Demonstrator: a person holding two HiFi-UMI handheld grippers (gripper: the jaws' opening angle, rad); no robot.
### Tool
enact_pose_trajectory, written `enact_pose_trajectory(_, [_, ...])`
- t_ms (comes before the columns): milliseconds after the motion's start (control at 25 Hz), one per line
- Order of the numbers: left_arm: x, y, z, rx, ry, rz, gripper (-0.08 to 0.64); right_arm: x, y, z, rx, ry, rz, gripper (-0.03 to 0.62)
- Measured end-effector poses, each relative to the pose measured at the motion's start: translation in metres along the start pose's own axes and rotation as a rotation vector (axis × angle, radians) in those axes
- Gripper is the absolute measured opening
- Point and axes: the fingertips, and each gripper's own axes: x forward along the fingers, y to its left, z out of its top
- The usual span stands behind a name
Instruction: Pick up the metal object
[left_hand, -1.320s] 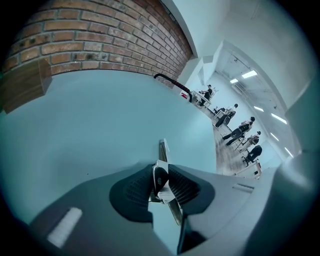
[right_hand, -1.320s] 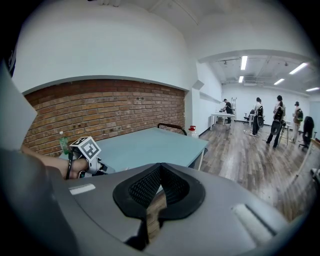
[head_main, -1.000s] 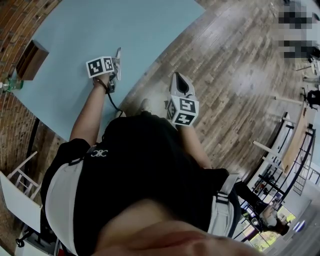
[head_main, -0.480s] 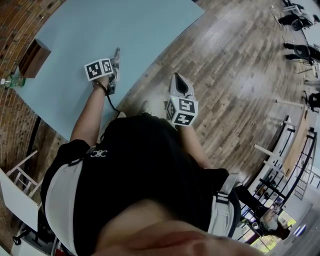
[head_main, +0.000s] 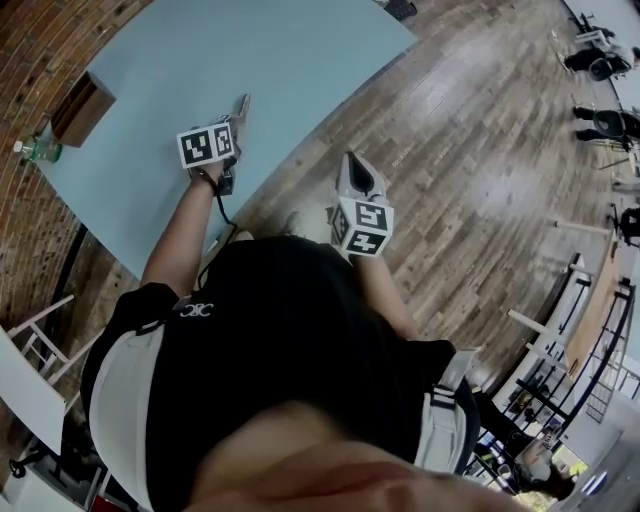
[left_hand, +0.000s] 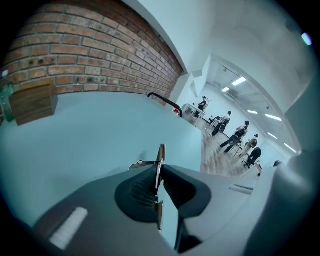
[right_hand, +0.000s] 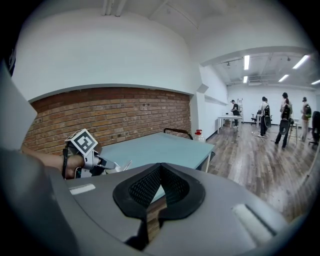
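Metal object (left_hand: 161, 159): thin flat strip, seen edge-on, clamped between left tongs (left_hand: 159, 174). Held above blue desk (head_main: 200, 60), near its floor-side edge. Right tongs (right_hand: 160, 169): tips together, nothing between; over wood floor (head_main: 470, 150) just off that edge. Wooden box (head_main: 82, 106) and green bottle (head_main: 36, 150) at brick-wall side, well apart from tongs. Box contents not visible.
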Motion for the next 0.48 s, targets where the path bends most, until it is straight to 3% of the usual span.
enact_pose_trajectory(240, [-0.026, -0.016, 0.014, 0.086, -0.059, 0.005, 0.031, 0.004, 0.005, 0.006, -0.002, -0.020, 0.029, 0.014])
enact_pose_trajectory(480, [-0.062, -0.027, 0.027, 0.081, -0.126, -0.031, 0.031, 0.009, 0.022, 0.012, -0.009, -0.035, 0.064, 0.014])
